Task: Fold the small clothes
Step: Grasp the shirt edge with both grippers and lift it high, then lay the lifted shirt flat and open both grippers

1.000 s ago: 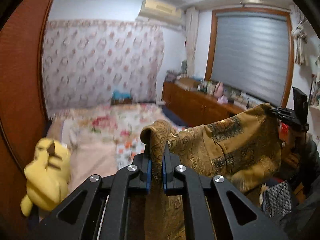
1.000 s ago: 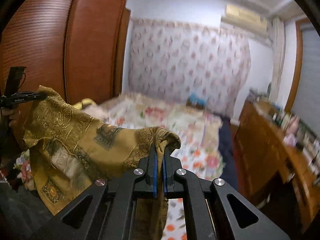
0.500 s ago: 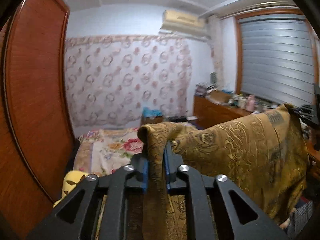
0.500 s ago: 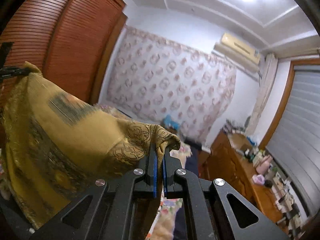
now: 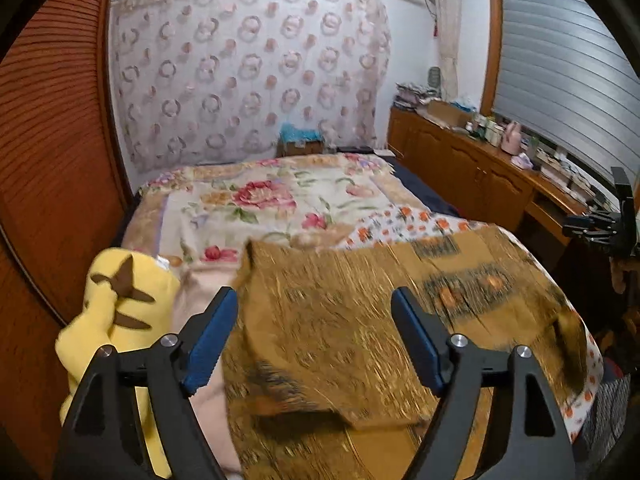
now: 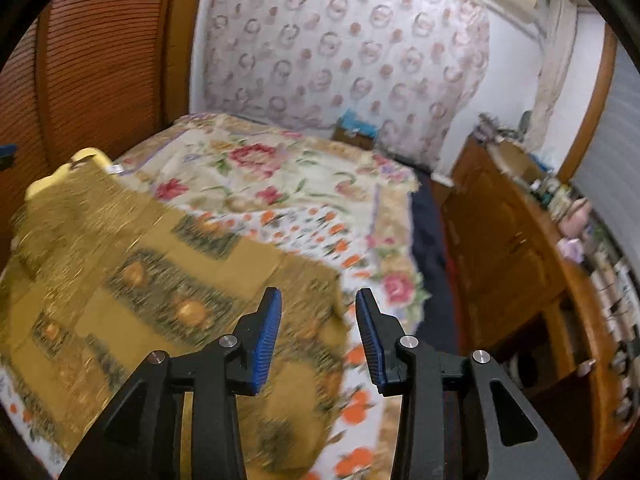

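A yellow plush toy (image 5: 116, 312) sits left of the left gripper (image 5: 312, 312), jaws opening wide over blurred golden patterned cloth (image 5: 360, 320); right gripper (image 6: 318, 308) jaws opening, gripping nothing

No readable text, label, brand or number shows in either view.

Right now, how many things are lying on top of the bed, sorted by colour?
Golden-brown patterned cloth: 1
Yellow plush toy: 1
Flowery bedspreads, one with big roses and one with orange flowers: 2
Total: 4
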Available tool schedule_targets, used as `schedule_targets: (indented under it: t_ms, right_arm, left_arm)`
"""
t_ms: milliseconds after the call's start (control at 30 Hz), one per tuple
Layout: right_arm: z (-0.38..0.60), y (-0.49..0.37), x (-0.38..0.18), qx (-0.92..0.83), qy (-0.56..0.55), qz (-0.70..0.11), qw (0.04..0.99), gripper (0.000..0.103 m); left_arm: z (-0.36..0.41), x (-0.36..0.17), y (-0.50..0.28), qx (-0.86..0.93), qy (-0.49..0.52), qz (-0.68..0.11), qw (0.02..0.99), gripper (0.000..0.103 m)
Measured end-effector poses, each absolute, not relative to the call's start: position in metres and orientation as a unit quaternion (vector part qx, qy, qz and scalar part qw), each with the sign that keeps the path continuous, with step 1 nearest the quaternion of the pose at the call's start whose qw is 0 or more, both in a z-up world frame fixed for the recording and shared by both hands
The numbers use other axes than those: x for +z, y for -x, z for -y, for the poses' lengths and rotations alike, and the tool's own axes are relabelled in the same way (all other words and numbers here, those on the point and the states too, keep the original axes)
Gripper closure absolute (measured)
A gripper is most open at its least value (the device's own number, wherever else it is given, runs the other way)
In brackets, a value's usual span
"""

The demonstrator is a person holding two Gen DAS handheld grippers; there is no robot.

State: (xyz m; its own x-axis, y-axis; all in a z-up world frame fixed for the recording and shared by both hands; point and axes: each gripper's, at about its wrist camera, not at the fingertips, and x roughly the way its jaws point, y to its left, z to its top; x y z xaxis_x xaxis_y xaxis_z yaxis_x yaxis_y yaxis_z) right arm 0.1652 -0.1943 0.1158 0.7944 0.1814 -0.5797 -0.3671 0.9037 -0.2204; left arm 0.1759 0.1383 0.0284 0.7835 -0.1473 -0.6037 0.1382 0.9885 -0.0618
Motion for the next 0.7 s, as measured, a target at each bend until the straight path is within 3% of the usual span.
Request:
schedule_targets:
  t_ms: [400, 533, 700]
  right_arm:
    - [0.262, -0.077, 0.077, 0.175, 0.128, -0.318, 0.923, 0.063]
    - [0.277, -0.061, 0.071, 0.167, 0.097, -0.336, 0.922, 0.049]
    - [0.291, -0.046, 0.069, 0.173, 0.051, -0.348, 0.920, 0.048]
  left_arm:
    - [-0.121, -0.060, -0.116, -0.077, 0.017, -0.386, 0.919, 0.023]
    - [-0.112, -0.091, -0.116, -0.076, 0.006, -0.413, 0.908, 0.023]
    - [-0.106, -0.110, -0.117, -0.069, 0.000, -0.425, 0.902, 0.022]
